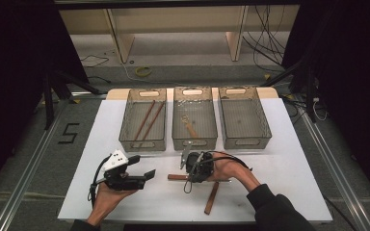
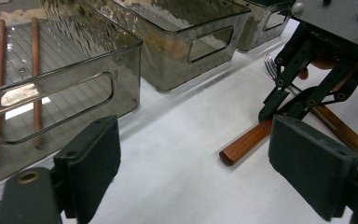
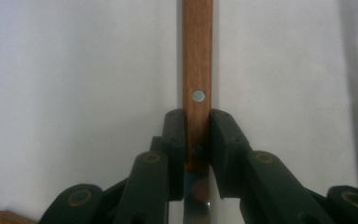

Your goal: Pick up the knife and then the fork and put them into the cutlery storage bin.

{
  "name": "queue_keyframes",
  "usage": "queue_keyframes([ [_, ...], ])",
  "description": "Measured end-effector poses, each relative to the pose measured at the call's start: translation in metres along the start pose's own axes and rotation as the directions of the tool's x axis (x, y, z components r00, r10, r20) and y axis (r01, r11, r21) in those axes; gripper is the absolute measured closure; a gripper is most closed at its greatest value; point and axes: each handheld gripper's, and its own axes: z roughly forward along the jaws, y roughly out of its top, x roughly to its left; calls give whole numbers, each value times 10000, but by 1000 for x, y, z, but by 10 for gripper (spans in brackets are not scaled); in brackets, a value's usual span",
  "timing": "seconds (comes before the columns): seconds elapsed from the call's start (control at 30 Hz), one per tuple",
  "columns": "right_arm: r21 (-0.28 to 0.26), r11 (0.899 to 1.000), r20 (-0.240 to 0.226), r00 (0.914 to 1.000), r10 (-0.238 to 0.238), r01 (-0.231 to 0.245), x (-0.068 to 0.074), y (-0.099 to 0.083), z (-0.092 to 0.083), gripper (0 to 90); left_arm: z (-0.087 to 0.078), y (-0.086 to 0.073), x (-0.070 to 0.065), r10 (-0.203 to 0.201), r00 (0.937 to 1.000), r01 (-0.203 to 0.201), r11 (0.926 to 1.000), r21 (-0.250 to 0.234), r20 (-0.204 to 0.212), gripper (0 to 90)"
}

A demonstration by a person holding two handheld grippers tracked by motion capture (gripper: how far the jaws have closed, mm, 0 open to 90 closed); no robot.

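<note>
White table: seen at the centre of the high view, carrying three clear bins in a row along its far edge.

Left bin: placed at the upper middle-left of the high view; two thin brown sticks are laid inside it, also seen at the upper left of the left gripper view.

Middle bin: one wooden-handled utensil is held inside; its kind cannot be told.

Right bin: located at the upper middle-right of the high view.

Right gripper: held just below the middle bin in the high view, pointing down at the table. In the right gripper view its two black pads are seen closed against both sides of a wooden handle, at the end where the wood meets a metal blade. The handle is marked by a round metal rivet and runs up to the top of that frame. In the left gripper view the same handle is seen lying on the table at centre right, gripped by the right gripper from above.

Second wooden-handled utensil: laid slantwise on the table at the lower centre of the high view, just below the right gripper.

Left gripper: held in the lower left of the high view, lying level above the table. Its jaws are spread wide, with nothing between them.
</note>
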Motion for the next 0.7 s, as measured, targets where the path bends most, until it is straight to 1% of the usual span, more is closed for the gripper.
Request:
queue_keyframes([
  [0.03, -41, 10000, 83, 9999, -58, 58, -1, -1, -1, 774, 0, 0, 0, -4, 10000, 4, 10000, -11, 1, 162],
  [0.07, -122, 9998, 107, 9998, 164, -162, -1, -2, -2, 774, 0, 0, 0, -8, 10000, 8, 10000, -18, 1, 162],
  [0.13, -255, 9992, 305, 9990, 315, -307, -3, -3, -5, 775, 0, 0, 0, -22, 10000, 22, 10000, -21, -4, 162],
  [0.17, -282, 9982, 316, 9981, 536, -527, -3, -4, -7, 775, 0, 0, 0, -24, 10000, 24, 10000, -32, -10, 162],
  [0.2, -343, 9965, 445, 9959, 782, -767, -3, -4, -9, 775, 0, 0, 0, -15, 10000, 15, 10000, -36, -26, 162],
  [0.23, -421, 9945, 540, 9937, 982, -960, -4, -4, -11, 775, 0, 0, 0, -16, 10000, 16, 10000, -35, -26, 162],
  [0.3, -731, 9898, 615, 9900, 1267, -1221, -6, -5, -15, 775, 0, 0, 0, -18, 10000, 18, 10000, -33, -28, 162],
  [0.33, -785, 9867, 618, 9871, 1475, -1425, -6, -5, -17, 775, 0, 0, 0, -25, 10000, 25, 10000, -39, -25, 162],
  [0.43, -1133, 9790, 738, 9812, 1784, -1695, -8, -7, -23, 775, -1, 0, 0, -46, 10000, 46, 10000, -63, -35, 162],
  [0.47, -1333, 9762, 811, 9798, 1826, -1709, -9, -7, -25, 775, -1, 0, 0, -47, 10000, 47, 10000, -69, -38, 162],
  [0.5, -1411, 9736, 770, 9784, 1917, -1797, -10, -8, -27, 775, -1, 0, 0, -40, 10000, 39, 10000, -72, -36, 162],
  [0.53, -1504, 9689, 824, 9742, 2101, -1963, -10, -9, -30, 775, -1, 0, 0, -42, 10000, 42, 10000, -84, -38, 162],
  [0.57, -1671, 9619, 848, 9688, 2328, -2165, -11, -10, -33, 776, -1, 0, 0, -35, 10000, 35, 10000, -83, -33, 162],
  [0.6, -1889, 9555, 776, 9665, 2446, -2266, -12, -11, -35, 776, -1, 0, 0, -36, 10000, 36, 10000, -83, -34, 162],
  [0.63, -2026, 9523, 806, 9653, 2484, -2281, -13, -13, -37, 776, -1, 0, 0, -79, 10000, 79, 9999, -118, -40, 162],
  [0.67, -2253, 9411, 781, 9582, 2753, -2521, -15, -14, -40, 776, -1, 0, 0, -65, 10000, 65, 9999, -111, -41, 162],
  [0.7, -2424, 9338, 680, 9556, 2868, -2630, -16, -16, -43, 776, -1, 0, 0, -75, 10000, 75, 9999, -123, -41, 162],
])
